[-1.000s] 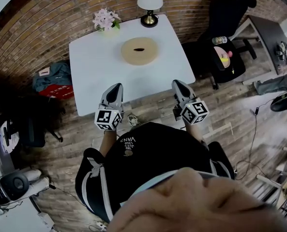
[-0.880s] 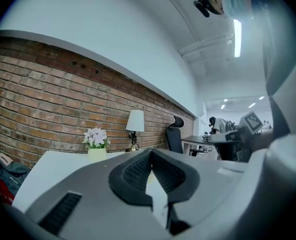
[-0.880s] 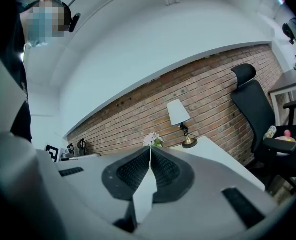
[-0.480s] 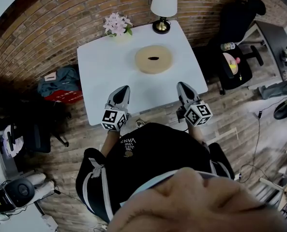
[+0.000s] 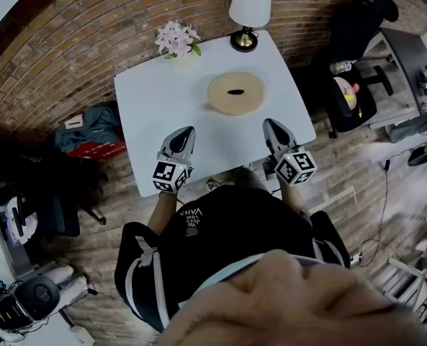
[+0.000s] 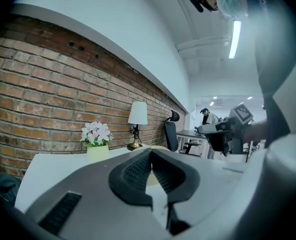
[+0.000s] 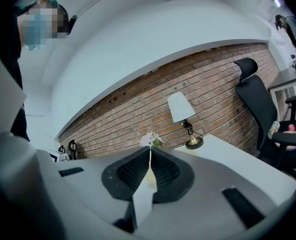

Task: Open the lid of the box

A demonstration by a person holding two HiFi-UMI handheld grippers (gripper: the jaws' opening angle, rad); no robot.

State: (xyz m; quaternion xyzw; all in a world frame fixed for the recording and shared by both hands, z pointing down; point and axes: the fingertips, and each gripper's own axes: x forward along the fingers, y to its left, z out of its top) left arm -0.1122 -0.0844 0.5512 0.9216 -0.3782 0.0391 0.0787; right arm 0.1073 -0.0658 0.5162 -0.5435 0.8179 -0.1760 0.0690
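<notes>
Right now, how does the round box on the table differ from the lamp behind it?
The round box is low, flat and tan, with a dark oval mark at its centre; the lamp stands tall, with a white shade over a brass-coloured base. The round box sits toward the middle of the table; the lamp stands at the far edge, by the brick wall. Both rest on the same white table.
</notes>
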